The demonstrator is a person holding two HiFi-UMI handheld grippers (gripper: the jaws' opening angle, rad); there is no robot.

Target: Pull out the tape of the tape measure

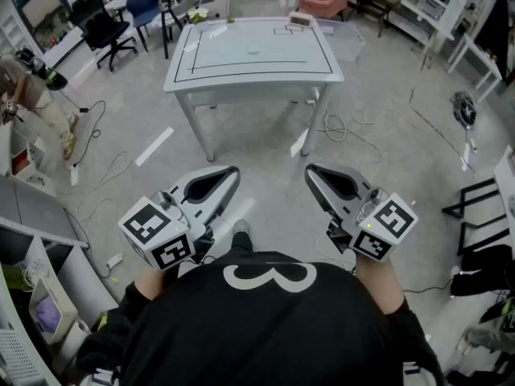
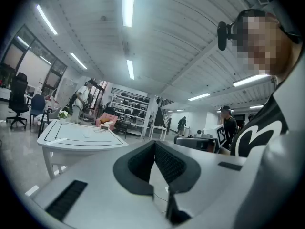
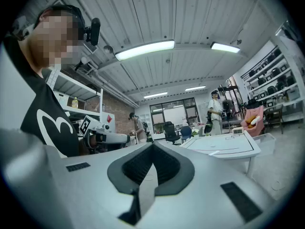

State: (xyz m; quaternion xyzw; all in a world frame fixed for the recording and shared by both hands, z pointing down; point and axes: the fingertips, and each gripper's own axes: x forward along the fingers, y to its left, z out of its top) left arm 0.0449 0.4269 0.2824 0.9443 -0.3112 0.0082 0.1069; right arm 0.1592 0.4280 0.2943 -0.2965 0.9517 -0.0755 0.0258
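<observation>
In white bin [image 1: 40, 285], purple bundle [image 1: 47, 316]; left gripper [image 1: 233, 170], right gripper [image 1: 310, 170] jaws together.

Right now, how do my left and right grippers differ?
Seen from the head, the left gripper slants rightward, the right gripper leftward, tips converging. The left gripper's view has the table at left; the right gripper's has it at right. Both are shut, empty, over the floor short of the table.

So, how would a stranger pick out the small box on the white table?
The white table with black lines stands on the grey floor. The small box sits at its far edge, near the right corner. Unlike the flat strip farther left, it is raised.
</observation>
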